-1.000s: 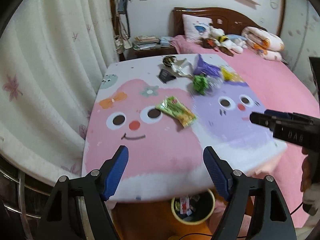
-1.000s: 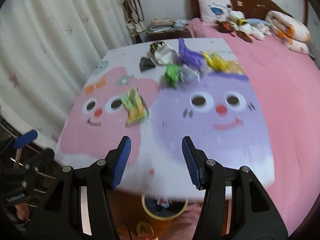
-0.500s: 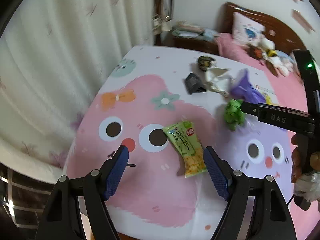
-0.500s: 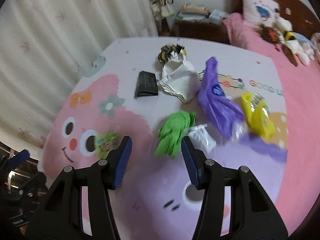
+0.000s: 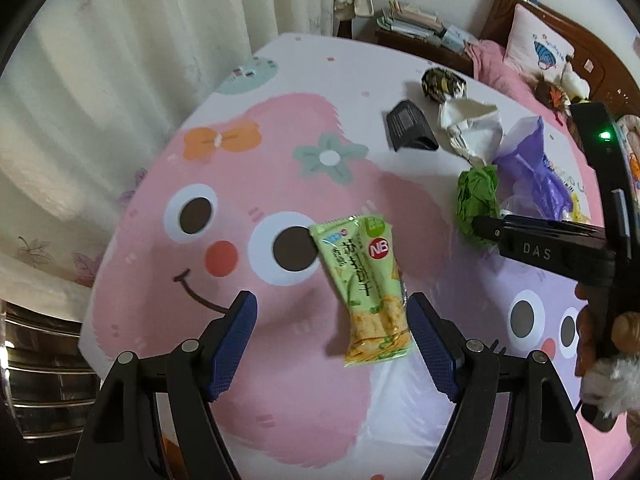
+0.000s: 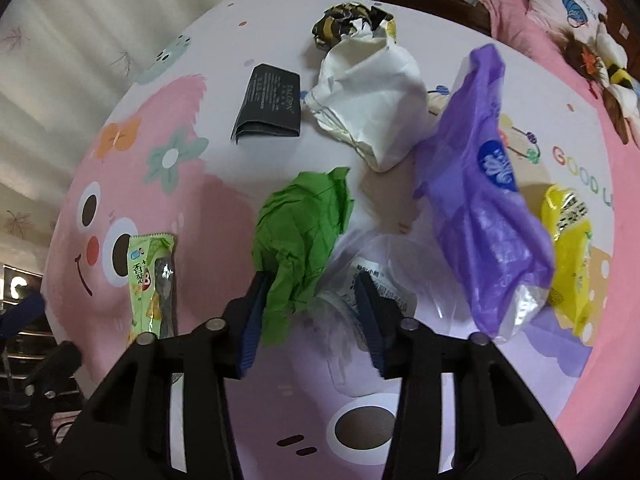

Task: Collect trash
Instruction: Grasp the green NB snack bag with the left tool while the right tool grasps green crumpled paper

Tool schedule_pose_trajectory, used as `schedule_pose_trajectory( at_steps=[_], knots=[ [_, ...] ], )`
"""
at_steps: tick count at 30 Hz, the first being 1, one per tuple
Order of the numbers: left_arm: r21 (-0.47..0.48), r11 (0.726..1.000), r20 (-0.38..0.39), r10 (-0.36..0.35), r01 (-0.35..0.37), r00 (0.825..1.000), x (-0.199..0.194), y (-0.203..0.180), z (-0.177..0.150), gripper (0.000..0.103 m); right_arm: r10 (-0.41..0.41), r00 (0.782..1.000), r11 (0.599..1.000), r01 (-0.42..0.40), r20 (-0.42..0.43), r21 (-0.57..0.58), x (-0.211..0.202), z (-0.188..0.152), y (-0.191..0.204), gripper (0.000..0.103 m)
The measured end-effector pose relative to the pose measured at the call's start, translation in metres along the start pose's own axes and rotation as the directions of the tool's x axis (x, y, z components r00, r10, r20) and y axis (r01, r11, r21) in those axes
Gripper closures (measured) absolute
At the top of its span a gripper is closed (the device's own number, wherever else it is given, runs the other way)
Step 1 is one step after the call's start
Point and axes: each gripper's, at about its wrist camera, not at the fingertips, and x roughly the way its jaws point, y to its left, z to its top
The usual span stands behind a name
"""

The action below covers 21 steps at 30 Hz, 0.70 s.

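Partly hidden: green paper [image 6: 304,236] behind right hand-held gripper [image 6: 310,316] | contact unclear

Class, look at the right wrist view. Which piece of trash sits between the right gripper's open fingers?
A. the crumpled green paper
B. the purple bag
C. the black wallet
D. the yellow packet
A: the crumpled green paper reaches down between the open fingers of the right gripper; the other three items lie farther off.

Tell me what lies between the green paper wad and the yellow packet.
In the right wrist view, a clear plastic bag and the purple bag lie between the green wad and the yellow packet.
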Motion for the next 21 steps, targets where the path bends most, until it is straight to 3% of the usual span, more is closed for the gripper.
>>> schedule_pose_trajectory(
  at_steps=[3, 9, 13, 15, 17, 21],
  knots=[
    [-0.008, 1.000, -0.037, -0.017, 0.017, 0.999, 0.015, -0.009, 0.005, 0.024, 0.061, 0.998, 0.998, -0.061, 0.017, 0.006, 0.001, -0.004, -0.003, 0.082],
    [-0.030, 0.999, -0.111, -0.042, 0.039, 0.993, 0.045, -0.020, 0.010, 0.024, 0.170, 0.983, 0.985, -0.172, 0.067, 0.015, -0.014, -0.016, -0.005, 0.091],
    [-0.016, 1.000, -0.136, -0.022, 0.020, 0.990, 0.062, -0.028, 0.008, 0.024, 0.212, 0.974, 0.976, -0.215, 0.078, 0.027, -0.023, -0.028, -0.006, 0.092],
    [-0.012, 1.000, -0.145, -0.011, 0.009, 0.989, 0.069, -0.030, 0.007, 0.029, 0.226, 0.971, 0.973, -0.229, 0.078, 0.031, -0.027, -0.032, -0.007, 0.092],
    [-0.012, 1.000, -0.160, -0.014, 0.012, 0.987, 0.076, -0.031, 0.005, 0.045, 0.246, 0.966, 0.968, -0.250, 0.078, 0.037, -0.029, -0.037, -0.007, 0.092],
    [-0.018, 1.000, -0.156, -0.021, 0.018, 0.987, 0.082, -0.030, 0.001, 0.067, 0.277, 0.956, 0.959, -0.282, 0.093, 0.041, -0.037, -0.043, -0.008, 0.092]
  ],
)
